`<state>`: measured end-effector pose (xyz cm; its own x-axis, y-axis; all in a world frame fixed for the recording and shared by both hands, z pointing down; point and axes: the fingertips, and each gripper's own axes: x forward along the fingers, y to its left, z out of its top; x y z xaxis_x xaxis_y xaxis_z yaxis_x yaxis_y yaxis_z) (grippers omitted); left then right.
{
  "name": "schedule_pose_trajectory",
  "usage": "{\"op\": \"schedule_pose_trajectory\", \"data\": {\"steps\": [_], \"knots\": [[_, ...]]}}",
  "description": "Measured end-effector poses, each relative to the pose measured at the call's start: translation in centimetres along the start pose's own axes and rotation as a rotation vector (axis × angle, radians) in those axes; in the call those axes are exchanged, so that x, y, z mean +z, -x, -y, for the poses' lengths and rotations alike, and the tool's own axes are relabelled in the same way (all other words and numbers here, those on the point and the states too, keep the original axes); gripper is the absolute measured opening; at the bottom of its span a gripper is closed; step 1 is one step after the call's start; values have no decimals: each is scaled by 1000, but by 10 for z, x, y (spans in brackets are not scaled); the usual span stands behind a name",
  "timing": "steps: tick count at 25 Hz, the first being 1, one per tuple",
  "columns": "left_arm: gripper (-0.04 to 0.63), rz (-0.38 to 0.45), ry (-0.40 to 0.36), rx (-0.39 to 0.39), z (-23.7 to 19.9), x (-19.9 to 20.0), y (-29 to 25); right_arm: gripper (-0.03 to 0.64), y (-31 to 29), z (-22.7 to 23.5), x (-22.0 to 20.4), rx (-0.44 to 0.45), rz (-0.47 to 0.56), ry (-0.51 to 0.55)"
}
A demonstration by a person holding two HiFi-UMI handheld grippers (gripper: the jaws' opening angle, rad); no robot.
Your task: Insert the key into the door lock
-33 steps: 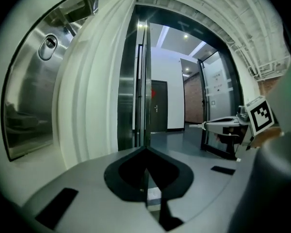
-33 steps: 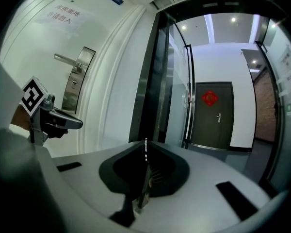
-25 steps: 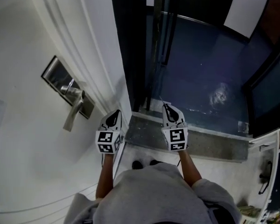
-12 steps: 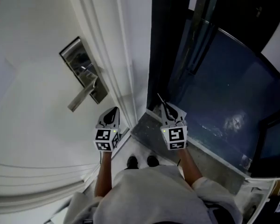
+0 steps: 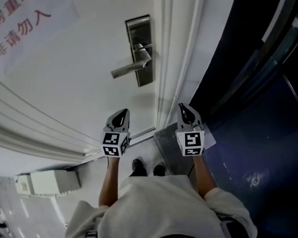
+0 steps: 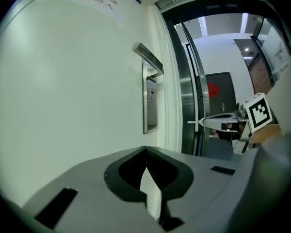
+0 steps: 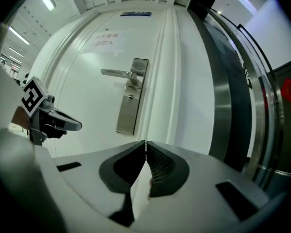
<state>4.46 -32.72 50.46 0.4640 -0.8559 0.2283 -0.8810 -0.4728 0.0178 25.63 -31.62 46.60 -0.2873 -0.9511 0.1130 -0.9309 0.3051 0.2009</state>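
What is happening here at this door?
A person stands at a white door with a gripper in each hand. The right gripper is shut on a thin key; the left gripper is shut and empty. Both are short of the lock plate and its handle, so the key is not yet in.

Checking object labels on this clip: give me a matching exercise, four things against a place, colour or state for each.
Things:
1 handle
2 sign
3 shoes
4 key

Place, colour or state:
A red print
B sticking out of the shut right gripper
C steel lever on the white door
D on the floor

Pairs: 1-C, 2-A, 3-D, 4-B
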Motion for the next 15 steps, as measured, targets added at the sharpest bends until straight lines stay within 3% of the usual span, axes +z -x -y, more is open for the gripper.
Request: {"op": "schedule_pose_trajectory", "data": {"steps": [7, 15], "knots": [[17, 33, 14, 163, -64, 3, 61, 29, -24, -60, 28, 117, 55, 37], [17, 48, 24, 184, -97, 3, 86, 29, -35, -96, 48, 130, 72, 83]]}}
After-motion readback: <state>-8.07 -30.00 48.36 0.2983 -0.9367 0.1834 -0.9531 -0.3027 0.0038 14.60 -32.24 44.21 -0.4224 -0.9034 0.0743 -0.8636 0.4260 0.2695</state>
